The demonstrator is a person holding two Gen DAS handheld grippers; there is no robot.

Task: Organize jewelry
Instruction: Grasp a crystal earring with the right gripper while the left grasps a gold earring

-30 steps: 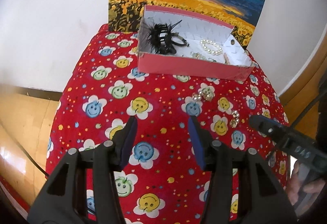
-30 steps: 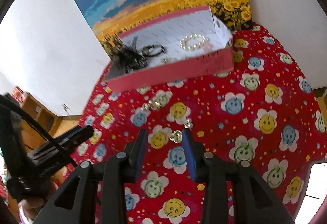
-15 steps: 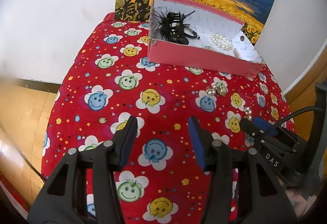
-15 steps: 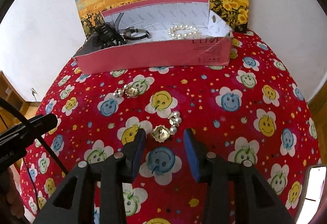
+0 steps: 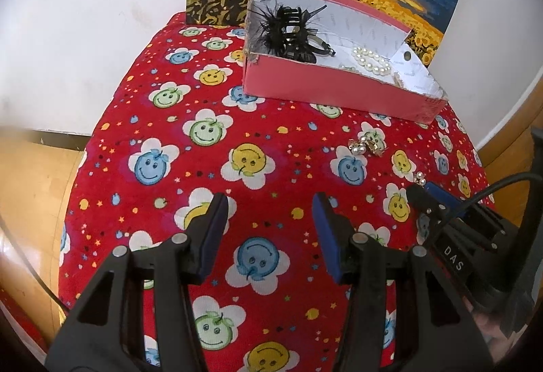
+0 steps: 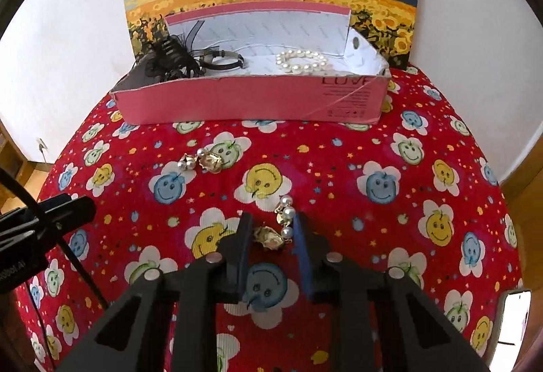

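On the red cloth (image 6: 339, 148) lie 2 earrings: right gripper (image 6: 271, 236) closing around 1 (image 6: 276, 229); left gripper (image 5: 268, 219) half-open, empty.

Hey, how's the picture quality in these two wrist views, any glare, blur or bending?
Left wrist view: strong fisheye bending, the red smiley cloth bulges, dark corners, soft smear at the left edge. Right wrist view: same bending, bright daylight, the pink box and the near earring stay sharp, blown-out glare at the lower right.
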